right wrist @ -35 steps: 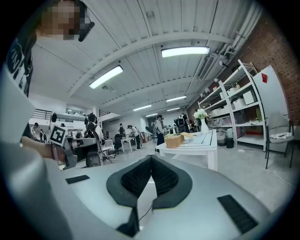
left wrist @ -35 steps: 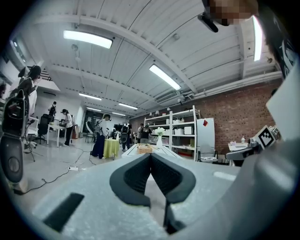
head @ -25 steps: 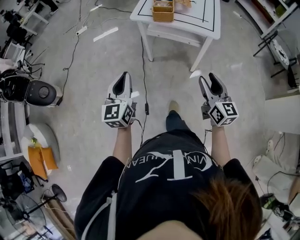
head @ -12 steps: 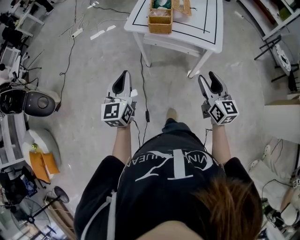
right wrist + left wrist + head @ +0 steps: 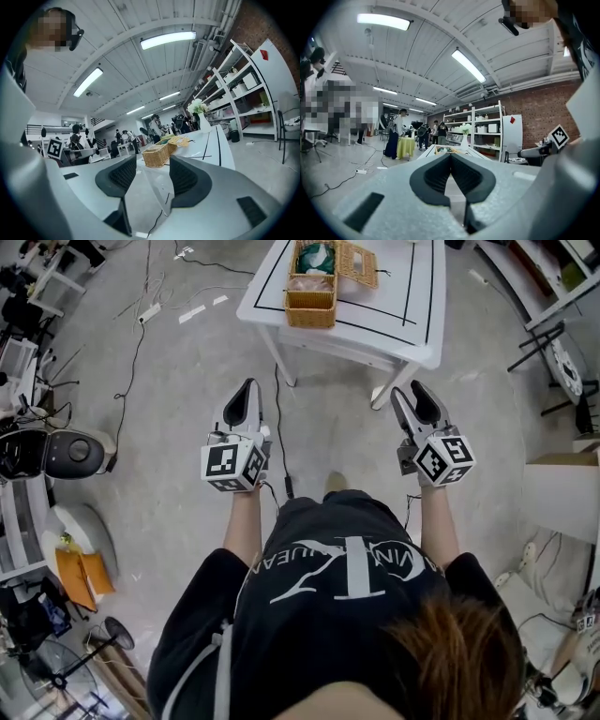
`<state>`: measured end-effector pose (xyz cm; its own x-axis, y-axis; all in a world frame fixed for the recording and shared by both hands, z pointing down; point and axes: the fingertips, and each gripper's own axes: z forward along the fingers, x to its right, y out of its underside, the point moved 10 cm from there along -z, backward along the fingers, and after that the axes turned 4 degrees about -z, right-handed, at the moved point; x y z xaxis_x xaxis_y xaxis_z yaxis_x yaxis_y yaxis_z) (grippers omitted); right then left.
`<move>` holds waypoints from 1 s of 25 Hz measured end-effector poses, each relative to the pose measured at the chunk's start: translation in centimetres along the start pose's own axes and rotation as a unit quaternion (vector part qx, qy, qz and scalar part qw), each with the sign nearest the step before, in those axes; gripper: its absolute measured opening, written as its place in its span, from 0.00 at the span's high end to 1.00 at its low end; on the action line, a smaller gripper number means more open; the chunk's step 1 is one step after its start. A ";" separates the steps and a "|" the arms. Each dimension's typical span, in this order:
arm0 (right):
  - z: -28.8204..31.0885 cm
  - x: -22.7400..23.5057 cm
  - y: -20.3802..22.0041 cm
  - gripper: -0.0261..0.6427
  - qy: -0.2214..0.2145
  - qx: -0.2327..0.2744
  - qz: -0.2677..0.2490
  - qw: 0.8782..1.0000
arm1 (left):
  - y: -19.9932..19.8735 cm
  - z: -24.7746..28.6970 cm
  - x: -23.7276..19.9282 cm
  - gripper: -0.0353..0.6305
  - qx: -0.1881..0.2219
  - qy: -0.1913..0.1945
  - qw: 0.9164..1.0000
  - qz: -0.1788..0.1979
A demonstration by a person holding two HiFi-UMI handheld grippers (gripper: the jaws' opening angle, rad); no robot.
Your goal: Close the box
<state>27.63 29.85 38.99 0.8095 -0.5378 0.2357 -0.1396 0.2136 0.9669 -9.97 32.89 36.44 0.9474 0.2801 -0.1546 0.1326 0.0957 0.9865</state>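
Observation:
A wicker box (image 5: 310,289) stands on the white table (image 5: 394,324) ahead of me, its lid (image 5: 359,263) swung open to the right. Something pale green lies inside. Both grippers hang over the floor, short of the table. My left gripper (image 5: 248,390) is shut, pads meeting at the tips with nothing held (image 5: 450,157). My right gripper (image 5: 410,395) is open and empty. In the right gripper view the box (image 5: 155,156) and its raised lid (image 5: 180,139) show between and beyond the jaws (image 5: 152,171), well away.
Cables (image 5: 281,427) trail across the grey floor between me and the table. A round black and grey machine (image 5: 70,451) sits at the left, a white cabinet (image 5: 562,493) at the right. Shelves (image 5: 487,131) and people stand in the distance.
The table and wicker box have come nearer and further into view as the person walks forward. Both grippers keep their pose and jaw positions.

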 end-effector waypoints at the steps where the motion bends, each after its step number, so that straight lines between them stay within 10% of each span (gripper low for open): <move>1: 0.3 0.3 0.0 0.66 0.000 0.002 0.006 1.000 | 0.0 0.4 0.1 0.93 -0.001 0.002 1.000 0.002; 25: 11.7 4.7 -1.1 0.67 -0.008 -0.027 0.033 0.999 | -1.5 11.8 -4.5 0.93 -0.006 0.005 1.000 0.023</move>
<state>24.91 17.50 40.20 0.7896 -0.5346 0.3011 -0.1611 0.2930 0.9425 -11.01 20.25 36.27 0.9498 0.2931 -0.1097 0.0856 0.0938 0.9919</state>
